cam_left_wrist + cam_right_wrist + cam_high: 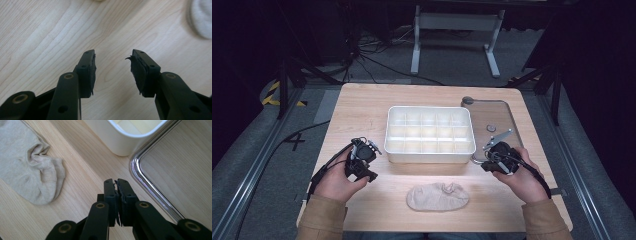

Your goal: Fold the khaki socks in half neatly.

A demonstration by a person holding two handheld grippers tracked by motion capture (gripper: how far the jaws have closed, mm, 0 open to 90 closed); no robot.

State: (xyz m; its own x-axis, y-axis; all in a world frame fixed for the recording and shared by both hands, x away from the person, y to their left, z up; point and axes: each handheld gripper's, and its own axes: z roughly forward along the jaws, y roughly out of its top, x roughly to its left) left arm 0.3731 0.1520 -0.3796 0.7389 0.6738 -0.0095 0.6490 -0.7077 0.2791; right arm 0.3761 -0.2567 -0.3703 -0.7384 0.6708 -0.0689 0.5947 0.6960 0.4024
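A: Where's the sock [438,196]?

B: Flat on the table [362,107], near the front edge, between the two hands and in front of the white divided box [430,156].

A: And the tools?

B: The left gripper [113,71] stands with jaws well apart, holding nothing. The right gripper [116,201] has its jaws pressed together, also empty, beside the clear lid [175,170].

A: How will it handle?

B: Light, soft and limp, I'd judge. Pinch the bunched cuff [50,167], where the fabric stands up
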